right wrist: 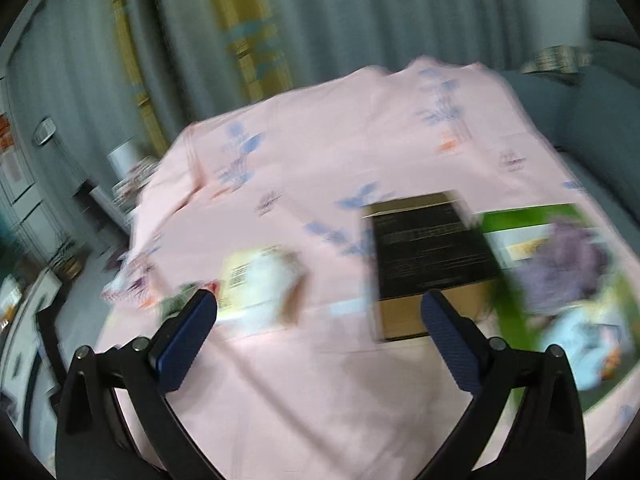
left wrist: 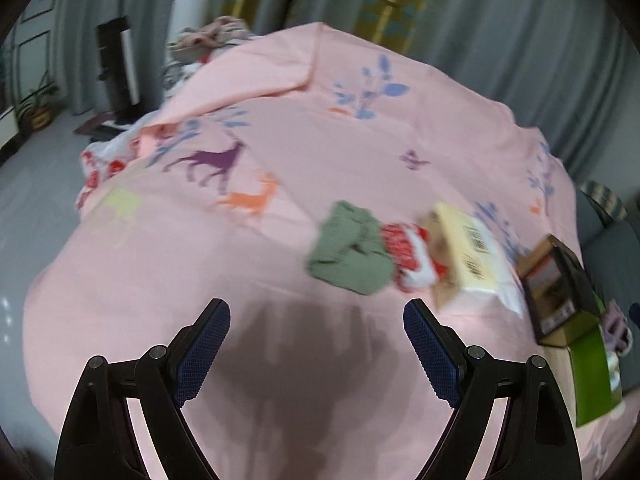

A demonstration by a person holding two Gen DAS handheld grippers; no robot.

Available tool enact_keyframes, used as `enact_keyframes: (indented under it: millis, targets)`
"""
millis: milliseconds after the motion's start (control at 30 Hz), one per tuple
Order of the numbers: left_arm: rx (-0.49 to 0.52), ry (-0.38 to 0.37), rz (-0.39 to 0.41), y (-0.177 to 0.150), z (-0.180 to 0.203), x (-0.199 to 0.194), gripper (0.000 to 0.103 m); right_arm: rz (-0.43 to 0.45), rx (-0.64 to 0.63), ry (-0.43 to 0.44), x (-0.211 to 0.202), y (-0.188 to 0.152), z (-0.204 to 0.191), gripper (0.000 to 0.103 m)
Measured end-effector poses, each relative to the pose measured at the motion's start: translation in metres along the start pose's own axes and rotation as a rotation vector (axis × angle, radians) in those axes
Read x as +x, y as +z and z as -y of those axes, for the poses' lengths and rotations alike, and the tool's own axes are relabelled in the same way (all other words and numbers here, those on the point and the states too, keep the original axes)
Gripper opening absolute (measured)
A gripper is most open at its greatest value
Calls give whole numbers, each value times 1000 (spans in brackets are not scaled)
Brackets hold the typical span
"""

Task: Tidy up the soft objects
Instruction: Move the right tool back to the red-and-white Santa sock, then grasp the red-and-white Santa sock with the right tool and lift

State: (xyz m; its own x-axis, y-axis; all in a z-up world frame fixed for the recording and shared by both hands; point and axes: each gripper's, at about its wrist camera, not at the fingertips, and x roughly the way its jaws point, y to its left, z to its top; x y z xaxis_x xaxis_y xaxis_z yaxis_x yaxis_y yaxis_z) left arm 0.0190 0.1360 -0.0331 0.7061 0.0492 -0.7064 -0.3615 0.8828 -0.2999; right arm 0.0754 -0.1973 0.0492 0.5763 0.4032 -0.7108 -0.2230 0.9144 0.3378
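Right wrist view: motion blur throughout. The print on the black box (right wrist: 430, 248) is unreadable. Soft items in the green box (right wrist: 520, 216) are indistinct smears. The green cloth (right wrist: 176, 300) is partly hidden behind a gripper finger.

A home room: pink animal-print sheet (left wrist: 280, 208) over a bed, grey curtains (left wrist: 500, 40), potted plant (left wrist: 36, 100).

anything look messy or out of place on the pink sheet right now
Yes. A green cloth lies crumpled, not folded, against a red and white item beside a tissue pack. At the far left, the pink sheet has a corner flipped back, exposing other bedding. Both views are blurred, so finer detail is unclear.
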Motion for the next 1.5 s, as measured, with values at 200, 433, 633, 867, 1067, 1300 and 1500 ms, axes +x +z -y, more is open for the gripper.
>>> enact_keyframes:
  millis: [200, 433, 633, 867, 1067, 1300, 1500]
  targets:
    - [-43, 49, -24, 3, -21, 8, 89, -161, -110, 124, 77, 5, -82, 85]
    - [-80, 21, -49, 5, -33, 11, 89, -416, -185, 21, 191, 8, -135, 50]
    - [-90, -6, -65, 6, -35, 11, 89, -506, -202, -62, 236, 7, -137, 49]
    - [-78, -21, -76, 4, -30, 11, 89, -504, -183, -76, 248, 0, -129, 33]
    - [-57, -34, -83, 3, -24, 12, 89, -422, -132, 55, 190, 11, -121, 31]
    - [-23, -64, -92, -4, -8, 11, 89, -360, -135, 156, 108, -10, -94, 33]
    - [27, -114, -118, -15, 19, 13, 89, -457, -121, 70, 111, -50, -56, 36]
